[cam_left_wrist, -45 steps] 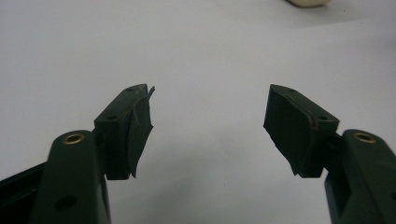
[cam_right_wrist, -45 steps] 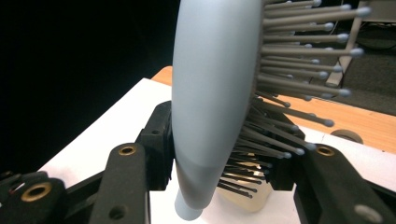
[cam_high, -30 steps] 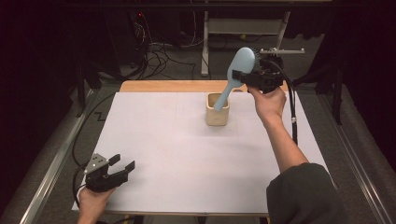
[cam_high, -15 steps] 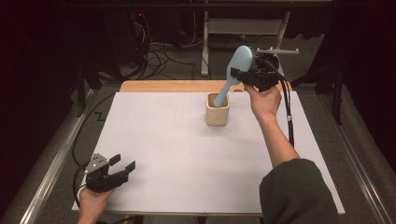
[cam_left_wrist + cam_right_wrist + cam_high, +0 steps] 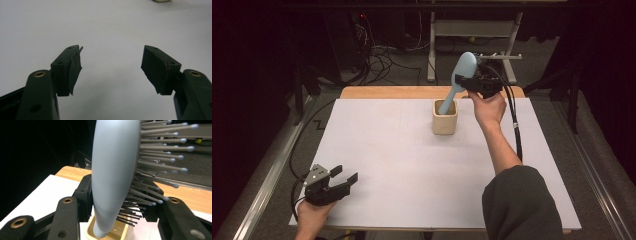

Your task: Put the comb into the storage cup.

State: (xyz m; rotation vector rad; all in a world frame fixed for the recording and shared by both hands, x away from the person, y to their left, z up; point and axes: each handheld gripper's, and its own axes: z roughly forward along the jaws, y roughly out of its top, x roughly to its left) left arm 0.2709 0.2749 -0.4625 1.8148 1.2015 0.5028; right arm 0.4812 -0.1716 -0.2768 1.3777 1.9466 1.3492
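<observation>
I have the right tool (image 5: 468,83) clamped on the pale blue hairbrush (image 5: 458,80), gripping it near the base of the head where the bristles begin; in the right gripper view the brush (image 5: 115,170) stands between the two black jaws, its smooth back against one and its bristles pressed against the other. The brush leans, head up and tilted away from me, with the end of its handle down inside the small cream cup (image 5: 445,119). In the right gripper view I can see the handle tip sitting just within the rim of the cup (image 5: 110,235). The cup stands upright on the white worktop (image 5: 412,170), toward the far edge, close to the bare wooden strip (image 5: 382,92) that shows beyond the white sheet. My right hand (image 5: 488,107) holds the tool just beyond and beside the cup. My left tool (image 5: 343,179) rests low at the near left corner of the worktop, well apart from the cup and brush, its jaws spread wide with nothing between them; in the left gripper view the left tool (image 5: 112,65) looks out over bare white surface (image 5: 110,30).
</observation>
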